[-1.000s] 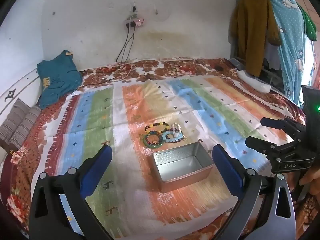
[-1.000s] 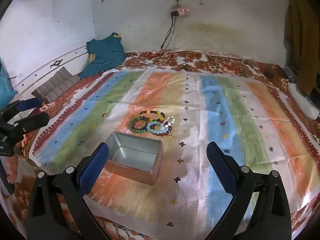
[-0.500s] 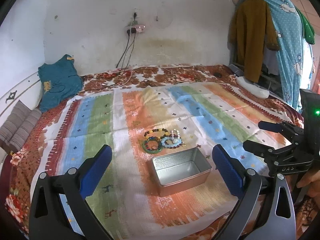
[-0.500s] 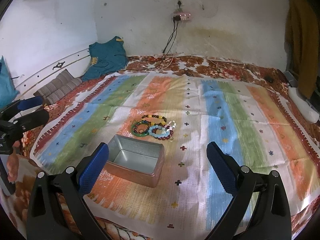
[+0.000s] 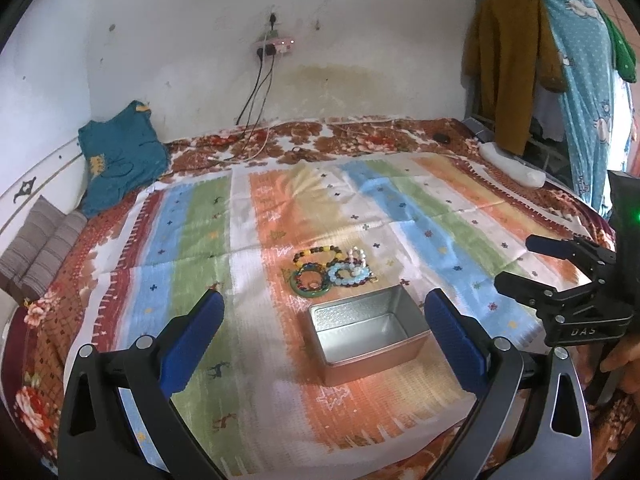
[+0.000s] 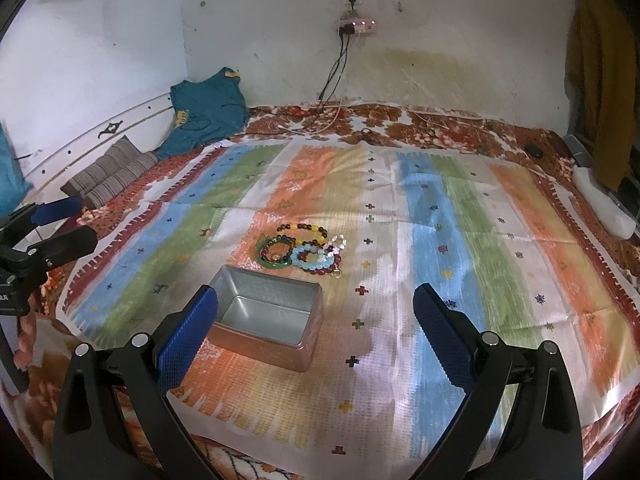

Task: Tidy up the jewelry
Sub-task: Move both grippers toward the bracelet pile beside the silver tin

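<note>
Both grippers raised slightly, tin unmoved

Both wrist views above tin

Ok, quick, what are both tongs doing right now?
Left tongs: open, holding nothing, above the metal tin.
Right tongs: open, holding nothing.

Striped cloth spread over a floral bedspread; teal garment and striped cushion at left, wall socket behind.
</note>
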